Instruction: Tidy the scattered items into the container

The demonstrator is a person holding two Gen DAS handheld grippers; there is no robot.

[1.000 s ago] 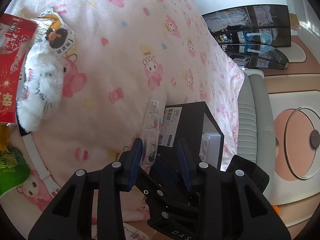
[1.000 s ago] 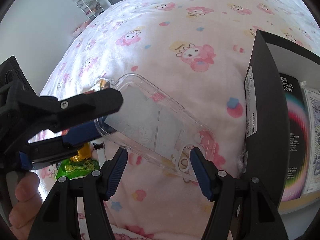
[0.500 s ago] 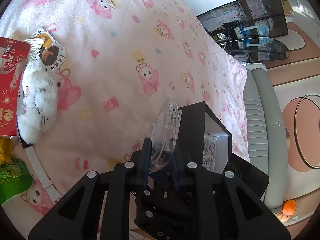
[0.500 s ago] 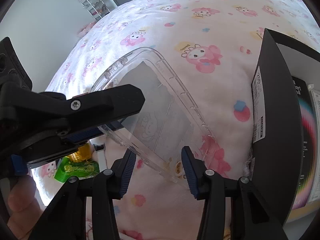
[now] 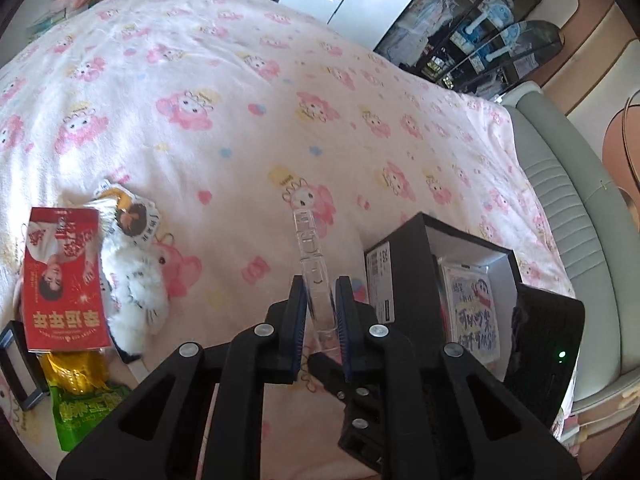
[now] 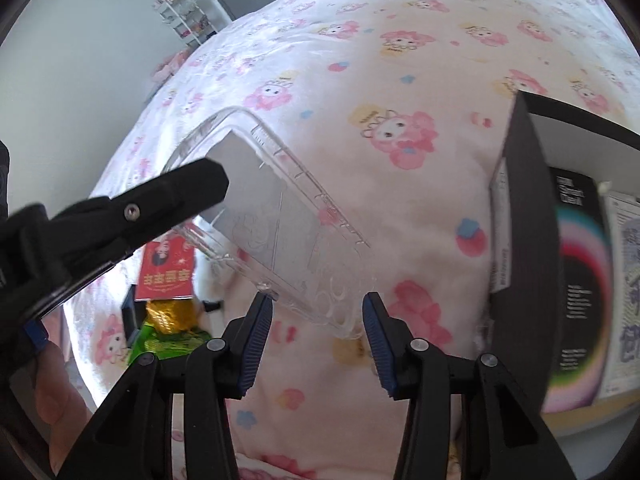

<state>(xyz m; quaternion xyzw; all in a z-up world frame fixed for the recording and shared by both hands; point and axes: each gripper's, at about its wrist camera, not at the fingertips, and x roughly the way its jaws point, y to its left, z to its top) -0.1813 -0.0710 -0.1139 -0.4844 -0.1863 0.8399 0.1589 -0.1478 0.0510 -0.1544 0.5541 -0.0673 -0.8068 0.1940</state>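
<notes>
A clear phone case [image 5: 310, 240] stands edge-on between the pads of my left gripper [image 5: 320, 284], whose jaws are closing on it. It is lifted off the pink blanket. In the right wrist view the case [image 6: 280, 216] slants down from a left gripper finger [image 6: 180, 192] to my right gripper [image 6: 316, 312]. The right gripper is open, and the case's lower end sits at its fingertips. The black box [image 5: 400, 256] lies open at the right with a cartoon card [image 5: 474, 308] inside. From the right wrist the box [image 6: 524, 184] is at the right edge.
On the blanket at the left lie a red packet [image 5: 62, 276], a white plush toy [image 5: 136, 300], a green snack bag [image 5: 86, 404] and a small black frame [image 5: 18, 364]. A grey padded bed edge [image 5: 560, 184] runs along the right. A hand [image 6: 52, 400] shows at the lower left.
The left gripper closed on the clear case, raised it off the blanket and rolled it upright. The right gripper's jaws narrowed and have stayed in place since.
</notes>
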